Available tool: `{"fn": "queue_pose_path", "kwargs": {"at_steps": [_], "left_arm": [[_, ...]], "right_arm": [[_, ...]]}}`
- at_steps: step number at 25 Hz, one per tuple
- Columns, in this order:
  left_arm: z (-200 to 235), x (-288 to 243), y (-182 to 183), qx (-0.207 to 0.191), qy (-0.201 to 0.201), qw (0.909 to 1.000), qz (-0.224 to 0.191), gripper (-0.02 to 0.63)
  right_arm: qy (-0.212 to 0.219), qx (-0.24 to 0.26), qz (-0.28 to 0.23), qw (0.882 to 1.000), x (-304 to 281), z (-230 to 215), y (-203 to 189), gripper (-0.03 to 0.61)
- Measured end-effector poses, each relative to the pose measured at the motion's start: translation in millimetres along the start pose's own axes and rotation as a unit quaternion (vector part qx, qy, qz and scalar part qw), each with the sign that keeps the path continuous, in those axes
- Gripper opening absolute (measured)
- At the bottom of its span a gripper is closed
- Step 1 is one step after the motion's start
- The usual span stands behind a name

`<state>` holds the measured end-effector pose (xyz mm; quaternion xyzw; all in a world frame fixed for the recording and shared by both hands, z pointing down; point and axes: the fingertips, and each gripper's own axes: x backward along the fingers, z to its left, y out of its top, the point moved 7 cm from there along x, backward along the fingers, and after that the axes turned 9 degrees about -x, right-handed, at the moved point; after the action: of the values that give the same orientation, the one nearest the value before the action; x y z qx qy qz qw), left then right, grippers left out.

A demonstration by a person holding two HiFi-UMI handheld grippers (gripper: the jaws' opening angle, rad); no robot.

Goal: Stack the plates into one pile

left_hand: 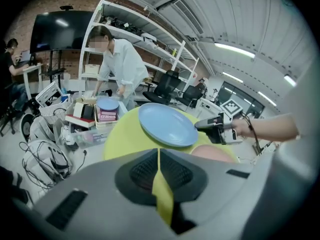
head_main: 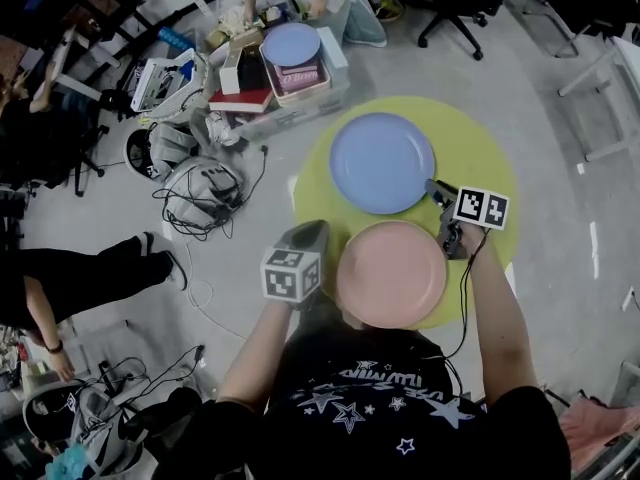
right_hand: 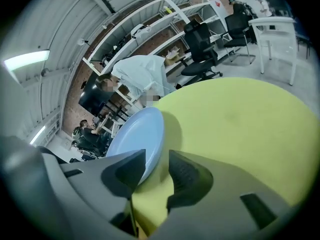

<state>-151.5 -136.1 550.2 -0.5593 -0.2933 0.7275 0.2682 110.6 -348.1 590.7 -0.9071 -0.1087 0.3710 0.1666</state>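
Rim of blue plate [right_hand: 134, 136] between right hand-held gripper's [right_hand: 157, 161] jaws.

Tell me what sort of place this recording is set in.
Probably a lab or workshop rather than a home: white metal shelving along a brick wall, an office chair, and cables and gear piled on the floor.

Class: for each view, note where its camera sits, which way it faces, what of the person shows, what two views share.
Head view: on the head, facing steeply down at yellow table, blue plate, pink plate; both forearms, left gripper, right gripper show.
Left gripper view: on the left gripper, facing along its shut jaws across the table; right hand shows.
Right gripper view: on the right gripper, facing along its open jaws toward the blue plate; no body.
Shared: all see the blue plate.
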Motion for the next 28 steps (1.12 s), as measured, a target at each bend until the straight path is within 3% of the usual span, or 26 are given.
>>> {"fn": "queue_pose_path", "kwargs": {"at_steps": [8, 13, 17, 28], "left_arm": [[1.9, 2.9, 1.9, 0.003, 0.006, 1.0000, -0.003, 0.025], [10.7, 6.6, -5.0, 0.012, 0.013, 0.9998, 0.004, 0.025], [16.3, 9.3, -5.9, 0.014, 0.014, 0.9998, 0.007, 0.025], [23.7, 15.6, -5.9, 0.011, 0.003, 0.9999, 0.011, 0.025]], "right_arm": [[-0.001, -0.015, 0.018, 1.000, -22.5, 3.4, 0.8, 0.138], [-0.027, -0.016, 0.021, 0.999, -34.8, 5.0, -1.1, 0.135], [-0.055, -0.013, 0.026, 0.998, -38.3, 7.5, -0.7, 0.080], [-0.088, -0.002, -0.042, 0.995, -24.3, 21.6, 21.2, 0.026]]}}
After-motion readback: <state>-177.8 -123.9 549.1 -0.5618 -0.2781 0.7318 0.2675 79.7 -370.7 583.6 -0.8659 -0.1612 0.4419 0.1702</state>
